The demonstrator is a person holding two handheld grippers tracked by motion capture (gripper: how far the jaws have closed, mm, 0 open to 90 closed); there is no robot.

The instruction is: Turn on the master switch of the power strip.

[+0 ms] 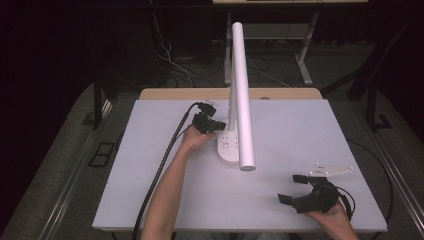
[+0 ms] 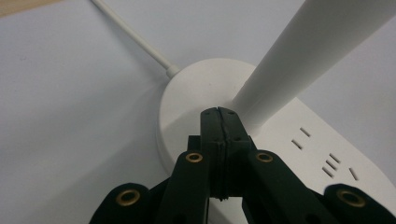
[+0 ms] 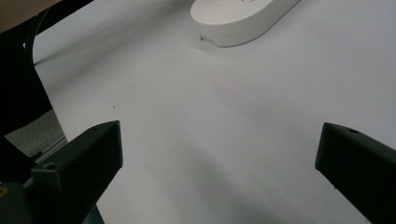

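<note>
Closed left gripper (image 2: 218, 116) tips sit on the lamp base (image 2: 187, 100) by the stem (image 2: 299, 60) — press straight down gently, keeping the wide-open right gripper (image 1: 293, 188) clear.

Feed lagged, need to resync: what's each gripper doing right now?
Left gripper: shut, nothing between the jaws, tips at the lamp base beside its stem.
Right gripper: open, empty, over the bare table.
</note>
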